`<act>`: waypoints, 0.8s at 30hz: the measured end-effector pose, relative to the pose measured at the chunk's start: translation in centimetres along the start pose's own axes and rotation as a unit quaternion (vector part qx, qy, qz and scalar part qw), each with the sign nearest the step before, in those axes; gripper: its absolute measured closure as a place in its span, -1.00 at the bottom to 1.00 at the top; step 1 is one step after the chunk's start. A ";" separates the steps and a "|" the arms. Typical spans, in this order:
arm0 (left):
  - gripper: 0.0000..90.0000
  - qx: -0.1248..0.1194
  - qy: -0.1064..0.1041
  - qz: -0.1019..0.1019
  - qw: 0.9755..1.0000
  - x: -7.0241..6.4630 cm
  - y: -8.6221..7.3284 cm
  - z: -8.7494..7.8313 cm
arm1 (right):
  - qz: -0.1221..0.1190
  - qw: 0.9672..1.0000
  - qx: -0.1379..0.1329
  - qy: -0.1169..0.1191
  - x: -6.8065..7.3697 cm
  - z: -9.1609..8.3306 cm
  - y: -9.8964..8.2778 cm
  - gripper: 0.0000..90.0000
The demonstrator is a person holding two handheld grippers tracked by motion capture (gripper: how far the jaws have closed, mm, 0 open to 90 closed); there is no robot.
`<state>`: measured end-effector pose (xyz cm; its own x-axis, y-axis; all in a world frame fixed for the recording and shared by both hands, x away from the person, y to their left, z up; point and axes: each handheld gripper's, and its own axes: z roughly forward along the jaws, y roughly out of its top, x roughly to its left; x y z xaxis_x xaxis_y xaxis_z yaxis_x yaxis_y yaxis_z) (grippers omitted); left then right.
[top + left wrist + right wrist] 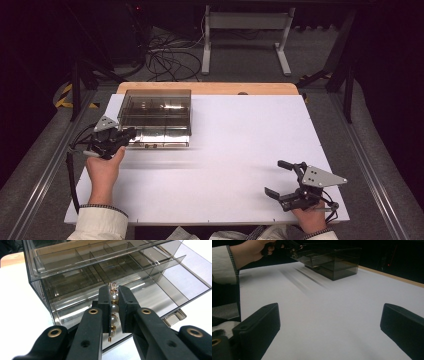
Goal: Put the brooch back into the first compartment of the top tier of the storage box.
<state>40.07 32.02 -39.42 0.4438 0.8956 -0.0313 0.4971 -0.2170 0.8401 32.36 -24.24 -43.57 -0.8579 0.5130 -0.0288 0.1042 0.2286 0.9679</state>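
Now left gripper [114,312] pinches what looks like pearl strand [114,315] beside smoky organizer box [75,277]; right gripper [286,179] spread wide.

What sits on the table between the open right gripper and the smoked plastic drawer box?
Nothing: between the right gripper and the drawer box lies bare white tabletop, in the high and right gripper views.

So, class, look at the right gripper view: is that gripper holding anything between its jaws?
No. The right gripper is open, its two black jaws standing wide apart with just the bare white table between them.
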 end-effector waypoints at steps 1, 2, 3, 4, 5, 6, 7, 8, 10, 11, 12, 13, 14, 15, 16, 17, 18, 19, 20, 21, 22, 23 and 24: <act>0.82 0.001 0.000 0.001 1.000 0.0 0.0 0.0 | 0.000 1.000 0.000 0.000 0.0 0.0 0.0 -0.93; 0.82 0.001 0.000 0.001 1.000 0.1 0.0 0.0 | 0.000 1.000 0.001 0.000 0.0 0.0 0.0 -0.93; 0.82 0.001 0.000 0.001 1.000 0.1 0.0 0.0 | -0.001 1.000 0.001 0.000 0.0 0.0 0.0 -0.93; 0.82 0.001 -0.001 -0.001 1.000 0.1 0.0 0.0 | 0.000 1.000 0.000 0.000 0.0 0.0 0.0 -0.93; 0.82 0.001 -0.001 -0.001 1.000 0.1 0.0 0.0 | 0.001 1.000 0.000 0.000 0.0 0.0 0.0 -0.93; 0.82 0.001 -0.001 -0.002 1.000 0.1 0.0 0.0 | 0.000 1.000 0.000 0.000 0.0 0.0 0.0 -0.93; 0.82 0.001 0.000 -0.001 1.000 0.1 0.0 0.0 | 0.000 1.000 0.000 0.000 0.0 0.0 0.0 -0.93; 0.82 0.001 0.000 -0.002 1.000 0.1 0.0 0.0 | 0.000 1.000 0.001 0.000 0.0 0.0 0.0 -0.93; 0.81 0.000 0.001 -0.001 1.000 0.1 0.0 0.0 | 0.000 1.000 0.001 0.000 0.0 0.0 0.0 -0.93; 0.81 -0.001 0.003 0.000 1.000 0.1 0.0 0.0 | 0.000 1.000 0.000 0.000 0.0 0.0 0.0 -0.93; 0.81 0.000 0.003 0.000 1.000 0.2 0.0 0.0 | 0.000 1.000 0.000 0.000 0.0 0.0 0.0 -0.93; 0.81 0.000 0.004 -0.001 1.000 0.2 0.0 0.0 | 0.000 1.000 0.000 0.000 0.0 0.0 0.0 -0.93; 0.81 0.000 0.005 -0.001 1.000 0.2 0.0 0.0 | 0.000 1.000 0.002 0.000 0.0 0.0 0.0 -0.93; 0.81 -0.001 0.007 -0.004 1.000 0.2 0.0 0.0 | 0.000 1.000 0.002 0.000 0.0 0.0 0.0 -0.93; 0.81 -0.001 0.008 -0.005 1.000 0.2 0.0 0.1 | 0.001 1.000 0.002 0.000 0.0 0.0 0.0 -0.93; 0.81 0.000 0.010 -0.004 1.000 0.3 0.0 0.1 | 0.000 1.000 0.001 0.000 0.0 0.0 0.0 -0.93; 0.80 -0.001 0.012 -0.004 1.000 0.2 0.0 0.1 | 0.000 1.000 0.001 0.000 0.0 0.0 0.0 -0.93; 0.77 -0.002 0.015 -0.006 1.000 0.2 0.0 0.1 | 0.000 1.000 0.002 0.000 0.0 0.0 0.0 -0.93; 0.70 -0.003 0.016 -0.007 1.000 0.2 0.0 0.1 | 0.000 1.000 0.003 0.000 0.0 0.0 0.0 -0.93; 0.63 -0.006 0.017 -0.008 1.000 0.2 0.0 0.0 | 0.000 1.000 0.001 0.001 0.0 0.0 0.0 -0.93; 0.57 -0.009 0.018 -0.008 1.000 0.1 0.0 0.0 | 0.001 1.000 0.001 0.001 0.0 0.0 0.0 -0.93; 0.54 -0.013 0.019 -0.009 1.000 0.1 0.0 -0.1 | 0.000 1.000 0.001 0.001 0.0 0.0 0.0 -0.93; 0.50 -0.016 0.017 -0.009 1.000 0.1 0.1 -0.2 | 0.000 1.000 0.001 0.001 0.0 0.0 0.0 -0.93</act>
<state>40.01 32.16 -39.25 0.4095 0.9119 -0.0279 0.4806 -0.1896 0.8562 32.36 -24.23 -43.58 -0.8594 0.5105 -0.0283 0.1048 0.2301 0.9675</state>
